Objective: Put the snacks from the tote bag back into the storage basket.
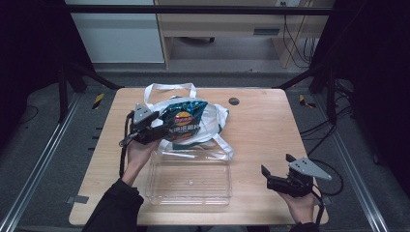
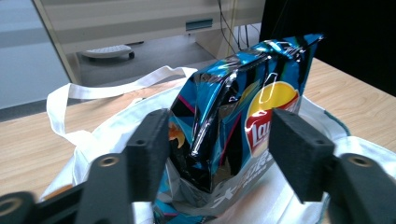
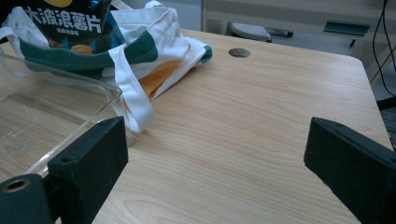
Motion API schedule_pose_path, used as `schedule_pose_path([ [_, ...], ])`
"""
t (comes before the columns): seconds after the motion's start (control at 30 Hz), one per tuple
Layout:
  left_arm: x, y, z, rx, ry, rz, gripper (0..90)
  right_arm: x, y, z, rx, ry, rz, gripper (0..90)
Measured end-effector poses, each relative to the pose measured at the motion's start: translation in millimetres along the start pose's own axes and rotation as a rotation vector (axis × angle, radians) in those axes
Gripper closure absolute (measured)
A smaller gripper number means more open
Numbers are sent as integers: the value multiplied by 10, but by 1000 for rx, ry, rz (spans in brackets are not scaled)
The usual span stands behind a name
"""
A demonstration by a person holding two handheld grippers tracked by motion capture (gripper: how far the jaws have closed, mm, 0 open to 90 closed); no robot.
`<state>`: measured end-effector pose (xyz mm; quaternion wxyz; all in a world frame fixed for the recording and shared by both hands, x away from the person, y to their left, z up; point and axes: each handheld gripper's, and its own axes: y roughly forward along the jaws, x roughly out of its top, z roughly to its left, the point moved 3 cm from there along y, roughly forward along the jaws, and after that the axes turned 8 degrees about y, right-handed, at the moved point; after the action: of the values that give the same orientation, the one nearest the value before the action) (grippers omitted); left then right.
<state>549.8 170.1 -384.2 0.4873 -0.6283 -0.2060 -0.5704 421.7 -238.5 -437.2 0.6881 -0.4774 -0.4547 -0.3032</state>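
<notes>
A blue foil chip bag (image 1: 183, 121) with a yellow and red logo stands tilted out of a white tote bag (image 1: 216, 116) with green trim, at the table's back middle. My left gripper (image 1: 157, 126) is shut on the chip bag (image 2: 233, 116); its black jaws press the bag's two sides above the tote (image 2: 93, 135). Near the front right corner my right gripper (image 1: 277, 165) stands open with nothing between its fingers, low over bare wood (image 3: 215, 154). In the right gripper view the chip bag (image 3: 70, 18) and the tote (image 3: 154, 51) lie ahead to the left.
A clear plastic bin (image 1: 188, 199) sits in front of the tote, between the two hands; its rim (image 3: 70, 79) is by my right gripper's left jaw. The wooden table (image 1: 270, 130) has a round cable hole (image 1: 234, 101) at the back. Black frame posts flank the table.
</notes>
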Motion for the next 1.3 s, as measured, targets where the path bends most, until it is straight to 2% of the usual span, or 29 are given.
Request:
schedule_pose_path([
  [0.33, -30, 90, 2, 1, -8, 16, 536, -1, 7, 0, 0, -2, 2, 66],
  [0.47, -33, 134, -6, -5, -14, 18, 657, -2, 8, 2, 0, -2, 3, 66],
  [0.5, -34, 140, -6, -5, -17, 17, 657, -2, 8, 2, 0, -2, 3, 66],
  [0.6, -33, 148, -1, 5, -21, 22, 740, -1, 9, 2, 1, -4, 1, 66],
  [0.87, -38, 154, -4, 1, -31, 30, 854, -2, 11, 7, 2, -3, 4, 66],
  [1.13, -43, 150, -11, -15, -59, 9, 887, -3, 10, 7, 4, -3, 5, 66],
  [1.17, -40, 137, -24, -35, -54, -2, 888, -3, 11, 6, 4, -3, 5, 66],
  [1.3, -22, 103, -43, -49, -42, -19, 894, -3, 13, 8, 4, -4, 6, 66],
])
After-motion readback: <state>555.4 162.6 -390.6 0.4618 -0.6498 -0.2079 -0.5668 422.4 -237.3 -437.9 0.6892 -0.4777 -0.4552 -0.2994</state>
